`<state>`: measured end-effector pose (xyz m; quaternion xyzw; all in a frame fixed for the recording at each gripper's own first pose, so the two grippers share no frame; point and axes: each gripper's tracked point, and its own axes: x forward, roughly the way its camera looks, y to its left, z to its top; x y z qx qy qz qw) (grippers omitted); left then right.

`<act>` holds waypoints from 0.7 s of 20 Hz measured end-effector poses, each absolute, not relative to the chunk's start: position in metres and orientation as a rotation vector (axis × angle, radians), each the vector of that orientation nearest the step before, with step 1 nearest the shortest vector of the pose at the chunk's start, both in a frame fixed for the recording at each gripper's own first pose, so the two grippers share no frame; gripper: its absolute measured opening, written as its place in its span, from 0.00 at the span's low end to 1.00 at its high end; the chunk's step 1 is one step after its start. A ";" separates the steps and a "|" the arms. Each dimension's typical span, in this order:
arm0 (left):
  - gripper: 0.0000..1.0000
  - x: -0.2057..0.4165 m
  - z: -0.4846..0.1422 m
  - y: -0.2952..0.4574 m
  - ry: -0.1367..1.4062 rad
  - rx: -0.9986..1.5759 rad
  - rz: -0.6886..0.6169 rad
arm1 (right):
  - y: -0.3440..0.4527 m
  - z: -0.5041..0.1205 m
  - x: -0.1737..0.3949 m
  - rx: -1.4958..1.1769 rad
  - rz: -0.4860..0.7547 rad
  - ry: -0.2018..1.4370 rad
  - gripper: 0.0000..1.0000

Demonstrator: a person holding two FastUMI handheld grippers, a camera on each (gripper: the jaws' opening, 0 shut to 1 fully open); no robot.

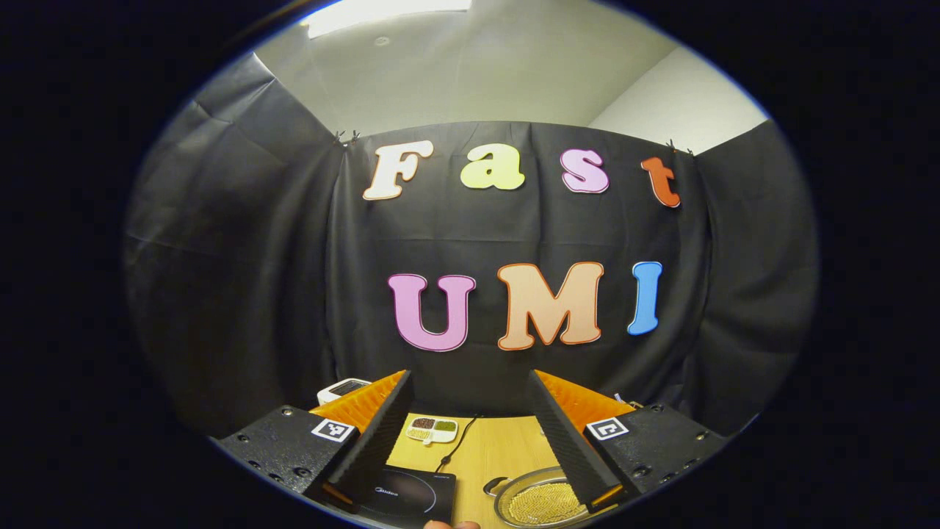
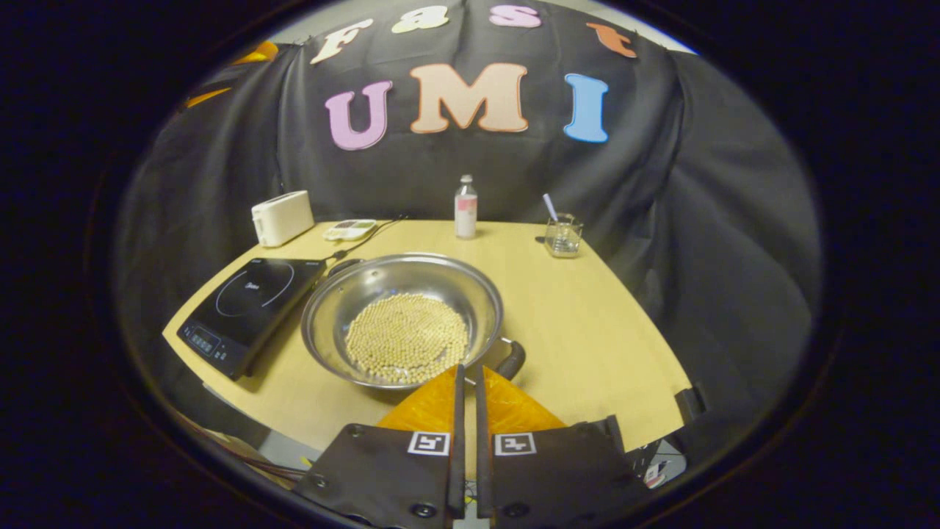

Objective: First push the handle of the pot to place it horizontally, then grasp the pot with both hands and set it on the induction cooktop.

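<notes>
A steel pot [image 2: 402,290] holding several pale beans [image 2: 407,336] stands mid-table in the right gripper view. Its black handle [image 2: 512,360] juts toward the near right, and a second small handle [image 2: 341,266] sits at the far left rim. The black induction cooktop [image 2: 246,301] lies directly left of the pot. My right gripper [image 2: 466,369] is shut with nothing between its fingers, its tips just above the pot's near rim, left of the handle. In the left gripper view my left gripper [image 1: 468,378] is open and raised, with the pot [image 1: 543,501] and cooktop [image 1: 411,496] low below it.
At the table's [image 2: 602,323] back stand a white toaster-like box [image 2: 282,217], a divided dish [image 2: 351,229], a small bottle [image 2: 465,207] and a glass with a straw [image 2: 563,235]. A black cable [image 1: 459,441] runs from the cooktop toward the back.
</notes>
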<state>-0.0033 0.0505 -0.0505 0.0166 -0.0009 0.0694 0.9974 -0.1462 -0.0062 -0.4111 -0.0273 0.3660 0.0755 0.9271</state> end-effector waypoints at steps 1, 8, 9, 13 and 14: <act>0.99 -0.004 -0.050 0.052 0.000 0.035 0.145 | -0.004 -0.419 -0.147 -0.059 0.164 0.765 0.06; 0.99 -0.010 -0.049 0.072 -0.003 0.062 0.211 | 0.000 -0.467 -0.143 -0.103 0.215 0.849 0.08; 0.99 -0.011 -0.047 0.074 -0.004 0.066 0.222 | 0.000 -0.471 -0.143 -0.108 0.218 0.854 0.08; 0.99 -0.014 -0.046 0.083 -0.007 0.071 0.259 | -0.005 -0.480 -0.136 -0.122 0.222 0.863 0.08; 0.99 -0.014 -0.048 0.085 -0.006 0.071 0.267 | -0.007 -0.481 -0.134 -0.122 0.218 0.865 0.08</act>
